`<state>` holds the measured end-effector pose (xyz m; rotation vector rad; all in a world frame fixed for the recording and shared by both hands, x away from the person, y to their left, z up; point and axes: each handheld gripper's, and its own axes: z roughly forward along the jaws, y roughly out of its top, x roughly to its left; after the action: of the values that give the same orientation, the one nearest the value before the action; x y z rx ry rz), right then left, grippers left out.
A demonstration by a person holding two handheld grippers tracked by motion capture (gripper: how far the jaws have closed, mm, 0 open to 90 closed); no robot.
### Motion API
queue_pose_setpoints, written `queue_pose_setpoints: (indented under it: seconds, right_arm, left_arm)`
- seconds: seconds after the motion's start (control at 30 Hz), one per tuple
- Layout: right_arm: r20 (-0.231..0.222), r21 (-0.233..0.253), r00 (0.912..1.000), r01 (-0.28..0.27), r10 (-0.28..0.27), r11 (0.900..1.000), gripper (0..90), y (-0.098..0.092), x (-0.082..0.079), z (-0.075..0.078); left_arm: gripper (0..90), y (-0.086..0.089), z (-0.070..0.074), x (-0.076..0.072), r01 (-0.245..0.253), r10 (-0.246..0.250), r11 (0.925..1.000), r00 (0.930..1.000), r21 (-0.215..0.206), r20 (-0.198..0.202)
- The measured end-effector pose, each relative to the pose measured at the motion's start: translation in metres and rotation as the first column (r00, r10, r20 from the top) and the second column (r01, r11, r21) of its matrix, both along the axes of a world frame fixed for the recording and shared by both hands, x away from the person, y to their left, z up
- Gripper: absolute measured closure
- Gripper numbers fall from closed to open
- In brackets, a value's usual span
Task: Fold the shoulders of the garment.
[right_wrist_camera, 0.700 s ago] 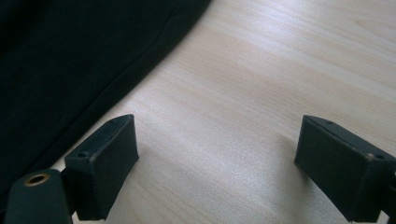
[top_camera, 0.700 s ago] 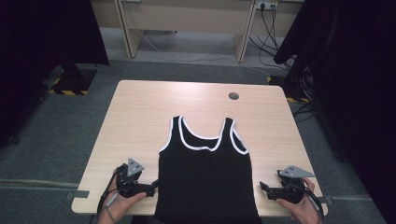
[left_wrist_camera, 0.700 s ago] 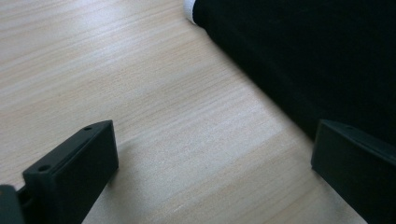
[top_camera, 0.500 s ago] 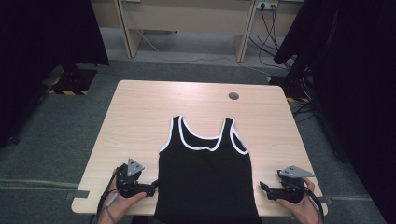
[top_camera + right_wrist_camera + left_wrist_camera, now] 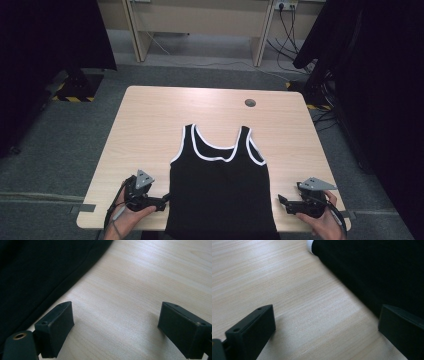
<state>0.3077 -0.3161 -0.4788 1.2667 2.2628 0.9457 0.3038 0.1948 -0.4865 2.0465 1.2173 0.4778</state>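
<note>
A black tank top [image 5: 220, 190] with white trim at neck and armholes lies flat on the wooden table [image 5: 150, 125], its hem hanging over the near edge. My left gripper [image 5: 161, 201] rests low at the shirt's left side, open, its tips touching the fabric edge. In the left gripper view the black cloth [image 5: 372, 270] runs past the right jaw and bare wood lies between the jaws of the left gripper [image 5: 325, 325]. My right gripper [image 5: 284, 202] sits open just right of the shirt. The right gripper view has the shirt's side seam [image 5: 45, 272] beside the left jaw of the right gripper [image 5: 116, 326].
A round cable hole [image 5: 250, 103] is at the table's far right. A light desk frame [image 5: 200, 25] and cables [image 5: 287, 45] stand behind the table. Dark curtains [image 5: 380, 75] flank both sides. Bare wood lies beyond the shirt's straps.
</note>
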Motion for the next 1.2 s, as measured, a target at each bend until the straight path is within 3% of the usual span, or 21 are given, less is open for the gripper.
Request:
queue_pose_setpoints:
  seconds: [0.13, 0.3, 0.77, 1.2]
  right_arm:
    - [0.000, 0.000, 1.0000, 0.000, 0.000, 1.000, 13.4, 0.000, 0.000, 0.000]
    - [0.000, 0.000, 1.0000, 0.000, 0.000, 1.000, 13.5, 0.000, 0.000, 0.000]
    - [0.000, 0.000, 1.0000, -0.001, 0.001, 1.000, 13.4, 0.000, 0.000, 0.000]
    - [0.000, 0.000, 1.0000, -0.002, 0.002, 1.000, 13.4, 0.000, 0.000, 0.000]
  left_arm:
    - [2.1, 0.001, 0.002, 0.002, 0.009, -0.009, 0.9995, 1.0000, -0.029, -0.003]
    - [2.1, 0.000, 0.006, 0.007, 0.008, -0.008, 0.9995, 0.9999, -0.031, 0.011]
    - [3.1, -0.016, 0.021, 0.054, 0.006, -0.004, 0.9983, 0.9993, -0.058, 0.037]
    - [3.2, -0.025, 0.023, 0.075, 0.007, -0.005, 0.9986, 0.9993, -0.052, 0.038]
